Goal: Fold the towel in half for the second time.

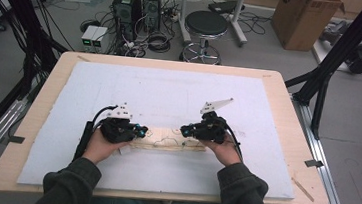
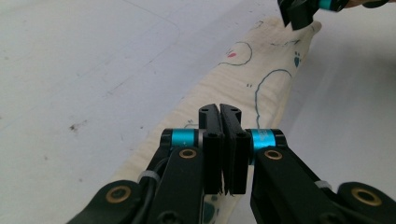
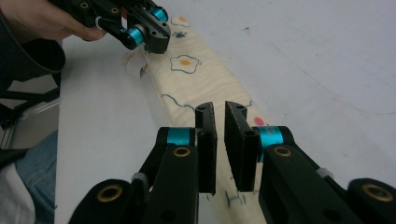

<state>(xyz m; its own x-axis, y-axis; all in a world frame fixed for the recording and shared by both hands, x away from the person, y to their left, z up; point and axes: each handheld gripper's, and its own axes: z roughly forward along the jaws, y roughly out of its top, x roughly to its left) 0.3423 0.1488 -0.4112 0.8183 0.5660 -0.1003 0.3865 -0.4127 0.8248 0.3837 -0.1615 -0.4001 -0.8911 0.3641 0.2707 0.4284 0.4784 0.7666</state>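
From the high view, a person sits at the table (image 1: 285, 142), which is covered by a white foam sheet (image 1: 170, 91), with a pair of tongs in each hand. The left tongs (image 1: 142, 130) and the right tongs (image 1: 184, 130) point toward each other, and a long folded cream cloth (image 1: 165, 143) lies stretched between them, one end under each pair. The left hand (image 1: 99, 144) and right hand (image 1: 222, 151) grip the tong bodies from the near side. Beyond the table stand a black stool (image 1: 205, 26), two computer towers (image 1: 136, 2) and a cardboard box (image 1: 303, 16).

In the left gripper view, the left tongs (image 2: 222, 112) have their jaws pressed together with no visible gap. The cloth (image 2: 252, 79), printed with blue outlines and a small red mark, runs from beneath them to the far end, where the right tongs (image 2: 299, 18) sit at its tip. Whether fabric is pinched between the closed jaws I cannot tell.

In the right gripper view, the right tongs (image 3: 219, 109) show a narrow slit between the jaws, nearly closed, with the cloth (image 3: 201, 74) passing below them; a grip on it cannot be made out. Fried-egg prints mark the fabric. At its far end the left tongs (image 3: 156, 39) rest on the cloth beside a small white label (image 3: 135, 67).
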